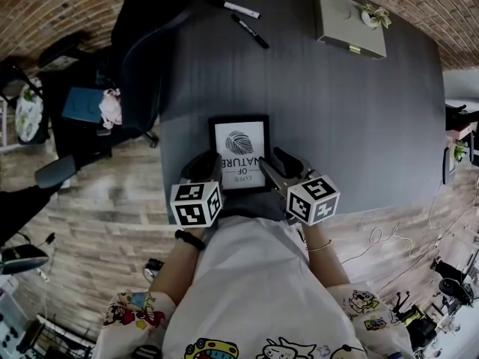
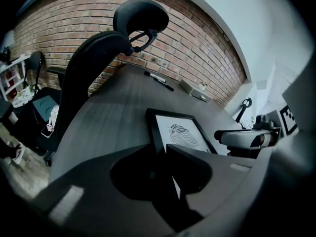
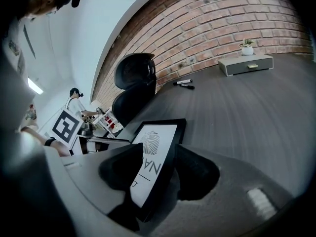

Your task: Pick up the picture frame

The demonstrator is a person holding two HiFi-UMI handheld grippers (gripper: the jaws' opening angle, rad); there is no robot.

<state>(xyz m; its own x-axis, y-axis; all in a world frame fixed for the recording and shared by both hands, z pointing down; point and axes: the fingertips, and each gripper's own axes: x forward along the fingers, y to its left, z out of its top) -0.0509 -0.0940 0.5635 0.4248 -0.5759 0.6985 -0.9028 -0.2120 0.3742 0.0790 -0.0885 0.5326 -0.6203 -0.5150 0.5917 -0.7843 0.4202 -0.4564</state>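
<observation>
Grippers first, right at your near edge of the table (image 1: 337, 126): you've set one on each side of the picture frame (image 1: 239, 152), and that's sensible, because a flat slab lying face-up gives you nothing to pinch except its raised border. Your left gripper (image 2: 159, 151) has its claw drawn narrow onto the frame's left rail near the near corner, both tips against the black moulding. Your right gripper (image 3: 157, 149) straddles the right rail, one jaw over the white print and one outside the border. The outer tip sits against the rail, but the inner one overlaps the glass in that view, so whether it's truly biting I can't say. Both tools angle down and inward, which suits a two-sided lift and should keep the frame level.

The frame itself lies flat on the table, just in front of you and between the two tools. It's in portrait. Its long axis runs straight away from you, lettering end nearest, leaf motif toward the far side.

Beyond it the table is bare for a stretch. Then come two markers (image 1: 247, 21), well apart from the frame. A grey box (image 1: 348, 25) with a small plant (image 1: 374, 15) on it stands at the far right. An office chair (image 1: 142, 51) stands off the table's left side.
</observation>
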